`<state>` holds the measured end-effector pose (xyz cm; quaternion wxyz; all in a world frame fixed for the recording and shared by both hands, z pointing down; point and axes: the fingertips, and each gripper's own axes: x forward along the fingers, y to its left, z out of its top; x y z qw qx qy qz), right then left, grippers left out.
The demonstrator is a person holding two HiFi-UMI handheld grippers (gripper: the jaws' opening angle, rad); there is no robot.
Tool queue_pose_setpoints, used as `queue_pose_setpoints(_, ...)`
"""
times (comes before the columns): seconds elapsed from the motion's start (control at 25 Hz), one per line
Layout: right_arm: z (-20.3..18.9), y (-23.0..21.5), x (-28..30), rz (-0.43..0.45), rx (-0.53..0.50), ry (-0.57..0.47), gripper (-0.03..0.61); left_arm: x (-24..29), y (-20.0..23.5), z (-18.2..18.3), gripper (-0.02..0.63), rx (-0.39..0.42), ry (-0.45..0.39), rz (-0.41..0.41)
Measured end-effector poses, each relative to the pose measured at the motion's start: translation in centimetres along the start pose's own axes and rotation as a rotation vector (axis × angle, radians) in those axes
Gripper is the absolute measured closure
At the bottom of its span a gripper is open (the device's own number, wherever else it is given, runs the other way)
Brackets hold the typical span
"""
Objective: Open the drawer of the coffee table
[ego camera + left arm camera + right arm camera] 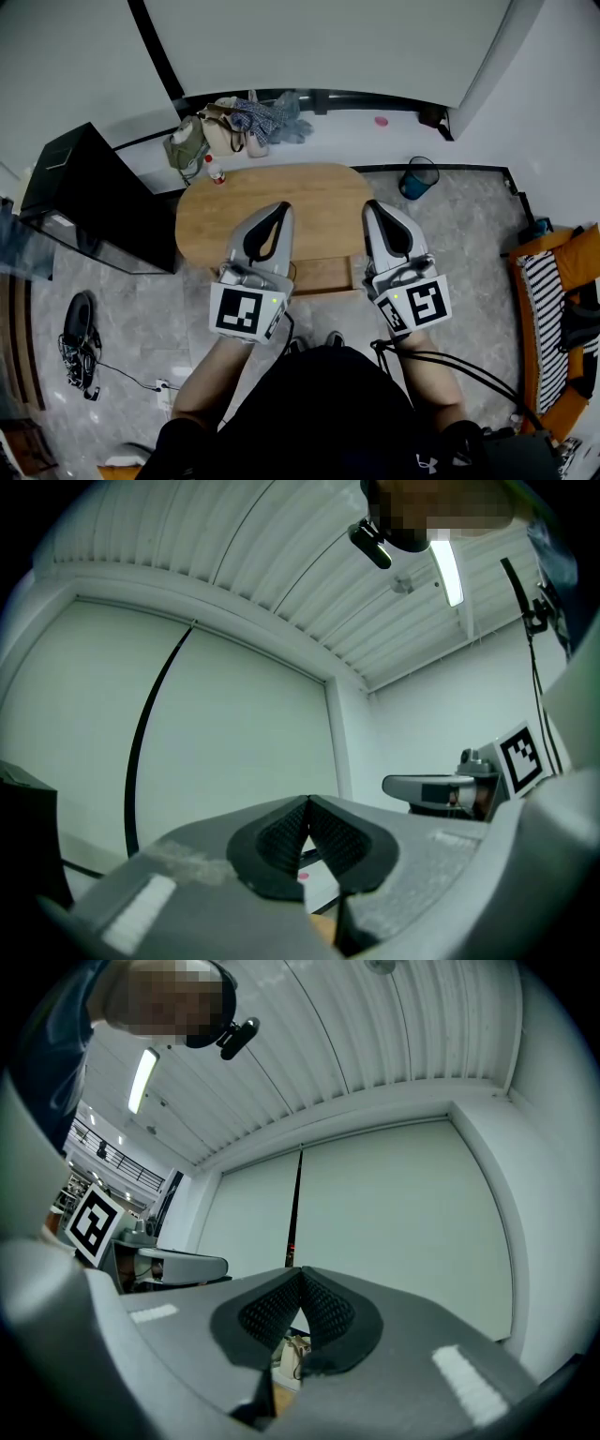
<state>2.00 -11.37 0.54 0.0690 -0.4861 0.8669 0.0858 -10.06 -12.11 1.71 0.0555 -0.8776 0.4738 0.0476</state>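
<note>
The oval wooden coffee table [309, 192] lies straight ahead in the head view. At its near edge a rectangular wooden drawer [323, 274] shows between my two hands, standing out a little from the top. My left gripper [281, 208] and right gripper [371, 206] hover side by side over the table's near half, both pointing away toward the wall. Each is shut with nothing between its pads. In the left gripper view the jaws [307, 804] meet against a white wall, and the right gripper [441, 787] shows beside them. The right gripper view shows its jaws [300, 1274] pressed together.
A black cabinet [89, 202] stands left of the table. Bags and clothes [234, 127] and a bottle [214, 170] lie by the far wall. A blue bin [418, 176] sits at the table's right end, an orange sofa [558, 281] further right, shoes [77, 323] on the floor at left.
</note>
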Motion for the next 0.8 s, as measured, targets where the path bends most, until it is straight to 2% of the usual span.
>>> queue_pose_setpoints(0.8,-0.41,-0.05,-0.84,0.001,0.008,0.025,0.577,-0.45,-0.61,-0.41,0.612,-0.013,0.014,0.005)
